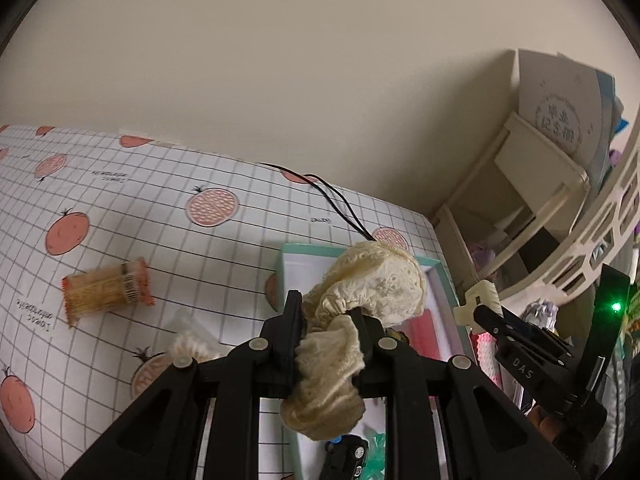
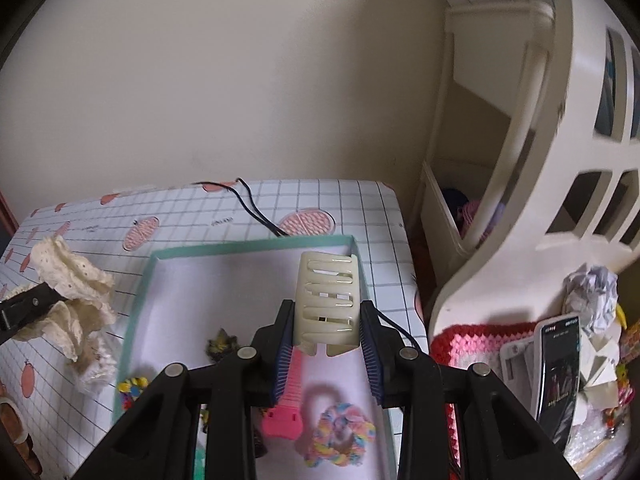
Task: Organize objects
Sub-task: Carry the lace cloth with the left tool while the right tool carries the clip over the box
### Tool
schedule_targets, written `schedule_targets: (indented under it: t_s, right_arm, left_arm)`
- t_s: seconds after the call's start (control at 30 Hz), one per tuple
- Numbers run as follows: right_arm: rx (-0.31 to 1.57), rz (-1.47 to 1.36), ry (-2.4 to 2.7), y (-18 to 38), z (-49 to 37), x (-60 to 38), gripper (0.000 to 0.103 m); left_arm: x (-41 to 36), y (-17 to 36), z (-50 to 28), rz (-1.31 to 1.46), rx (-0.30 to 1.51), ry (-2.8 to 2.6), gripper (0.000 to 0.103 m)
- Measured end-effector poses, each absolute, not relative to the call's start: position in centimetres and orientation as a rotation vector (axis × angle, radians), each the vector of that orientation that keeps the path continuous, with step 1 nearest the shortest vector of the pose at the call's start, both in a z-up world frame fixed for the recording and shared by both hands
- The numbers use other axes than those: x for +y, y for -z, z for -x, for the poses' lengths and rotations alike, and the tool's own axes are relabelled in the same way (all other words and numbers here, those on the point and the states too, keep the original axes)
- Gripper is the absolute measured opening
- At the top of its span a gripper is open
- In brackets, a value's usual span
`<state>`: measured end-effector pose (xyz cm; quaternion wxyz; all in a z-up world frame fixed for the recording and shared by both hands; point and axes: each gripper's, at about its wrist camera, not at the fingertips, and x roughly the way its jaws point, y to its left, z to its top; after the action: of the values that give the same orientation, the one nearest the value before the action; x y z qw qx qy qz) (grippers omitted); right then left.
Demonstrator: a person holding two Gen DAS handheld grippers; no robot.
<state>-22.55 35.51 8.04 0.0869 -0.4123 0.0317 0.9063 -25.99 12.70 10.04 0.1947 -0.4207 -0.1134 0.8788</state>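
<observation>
Right wrist view: cream plastic claw clip (image 2: 327,303) pinched lengthwise in right gripper (image 2: 327,334), held above teal-rimmed white tray (image 2: 138,308); cream lace scrunchie (image 2: 72,300) clamped by left gripper (image 1: 328,336) at 9 o'clock.

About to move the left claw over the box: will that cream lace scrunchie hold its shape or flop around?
Probably floppy: the cream lace scrunchie droops in folds on both sides of the left claw, which is shut on it. It looks light, thin fabric. Its frills may snag or drag on the teal-rimmed box edge, so lift clear first.
</observation>
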Motion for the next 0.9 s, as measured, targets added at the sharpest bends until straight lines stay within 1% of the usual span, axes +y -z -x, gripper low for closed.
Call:
schedule_targets:
  t_s: [0.37, 0.9]
  right_arm:
    - [0.063, 1.274, -2.673, -6.0, 23.1, 35.9, 0.034]
    - [0.034, 1.316, -2.625, -4.1, 23.5, 36.3, 0.034]
  left_arm:
    - [15.5, -8.4, 25.8, 1.160, -0.255, -2.437, 0.021]
    - [16.9, -5.7, 26.2, 1.249, -0.223, -2.410, 0.021]
